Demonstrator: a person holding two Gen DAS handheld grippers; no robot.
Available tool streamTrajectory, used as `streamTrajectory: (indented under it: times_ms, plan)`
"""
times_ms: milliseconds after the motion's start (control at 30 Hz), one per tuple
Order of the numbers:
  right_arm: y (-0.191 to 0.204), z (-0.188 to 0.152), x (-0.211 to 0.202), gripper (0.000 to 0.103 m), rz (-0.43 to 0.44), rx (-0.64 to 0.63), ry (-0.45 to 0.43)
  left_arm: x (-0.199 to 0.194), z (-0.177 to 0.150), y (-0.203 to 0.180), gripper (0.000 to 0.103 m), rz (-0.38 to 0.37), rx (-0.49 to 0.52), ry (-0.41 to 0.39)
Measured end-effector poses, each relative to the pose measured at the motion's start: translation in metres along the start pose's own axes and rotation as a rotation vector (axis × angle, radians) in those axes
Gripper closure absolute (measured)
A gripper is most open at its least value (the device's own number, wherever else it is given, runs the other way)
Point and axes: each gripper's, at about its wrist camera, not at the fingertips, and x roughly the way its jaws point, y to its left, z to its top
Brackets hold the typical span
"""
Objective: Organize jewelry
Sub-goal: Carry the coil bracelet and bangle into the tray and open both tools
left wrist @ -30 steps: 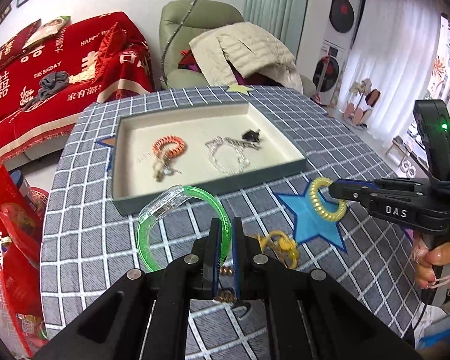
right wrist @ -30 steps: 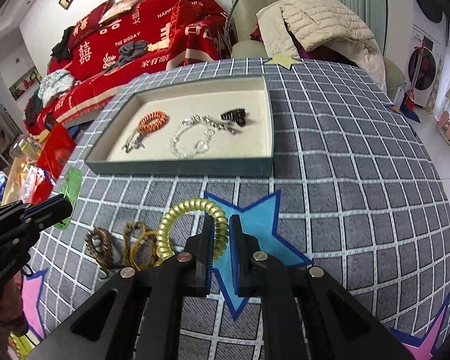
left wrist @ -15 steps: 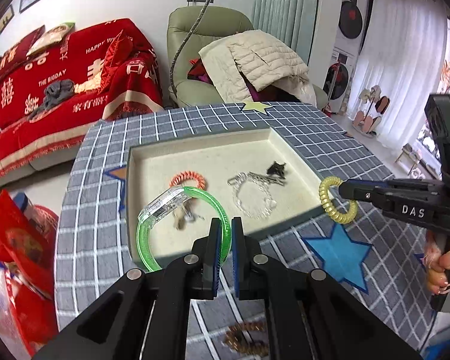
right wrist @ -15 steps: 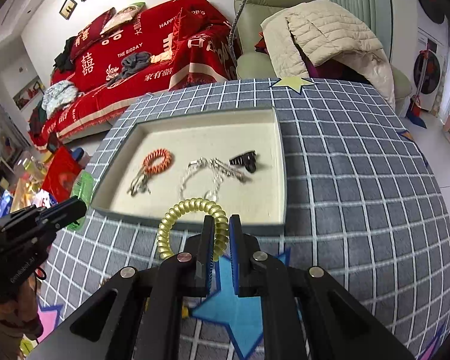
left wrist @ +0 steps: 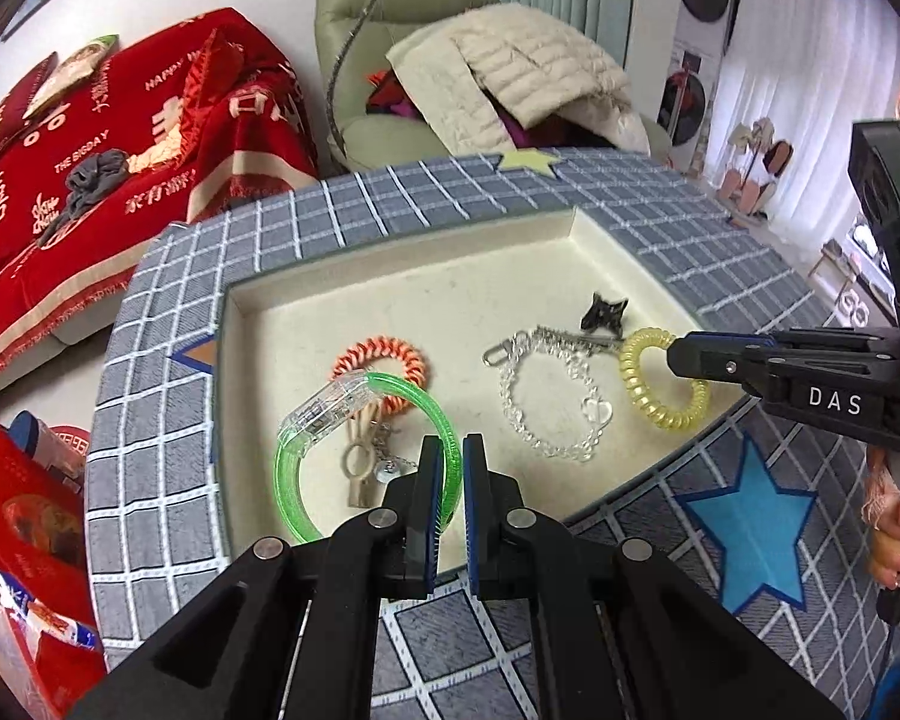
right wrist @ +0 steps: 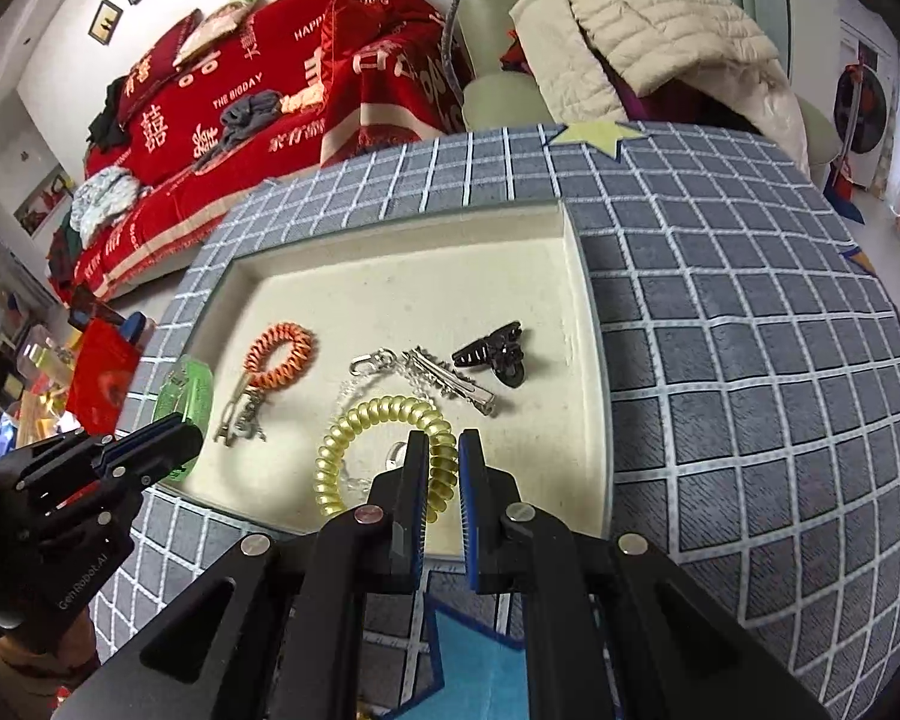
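My left gripper point(left wrist: 455, 450) is shut on a green translucent bangle point(left wrist: 354, 414) with a clear clasp, held over the front left of the cream-lined tray point(left wrist: 402, 252). My right gripper point(right wrist: 439, 450) is shut on a yellow spiral coil band point(right wrist: 378, 450), held over the tray's front right; the left wrist view shows the same coil band point(left wrist: 660, 384) in those black jaws. In the tray lie an orange coil keyring point(right wrist: 282, 354), a clear bead chain point(left wrist: 546, 408) and a black claw clip point(right wrist: 492, 351).
The tray sits on a round table with a grey checked cloth point(right wrist: 750, 360) and blue star patches point(left wrist: 750, 516). A hand point(left wrist: 894, 528) holds the right gripper's handle. Red packets point(left wrist: 24, 516) stand at the left edge. A red sofa and green armchair lie beyond.
Both grippers moved forward from above the cloth to above the tray, each carrying its piece. The loose beaded bracelets on the cloth have dropped out of view.
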Motion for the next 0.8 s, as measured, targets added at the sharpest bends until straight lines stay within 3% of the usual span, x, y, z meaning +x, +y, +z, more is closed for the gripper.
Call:
streamTrajectory:
  times_ms: [333,800]
  plan:
    - [-0.008,0.001,0.039,0.092,-0.064,-0.009,0.088,0.038,0.002,-0.008,0.076,0.003,0.034,0.093]
    - [-0.013,0.014,0.053,0.092,-0.137,-0.022,0.046,0.053,0.012,-0.002,0.076,0.041,-0.003,0.078]
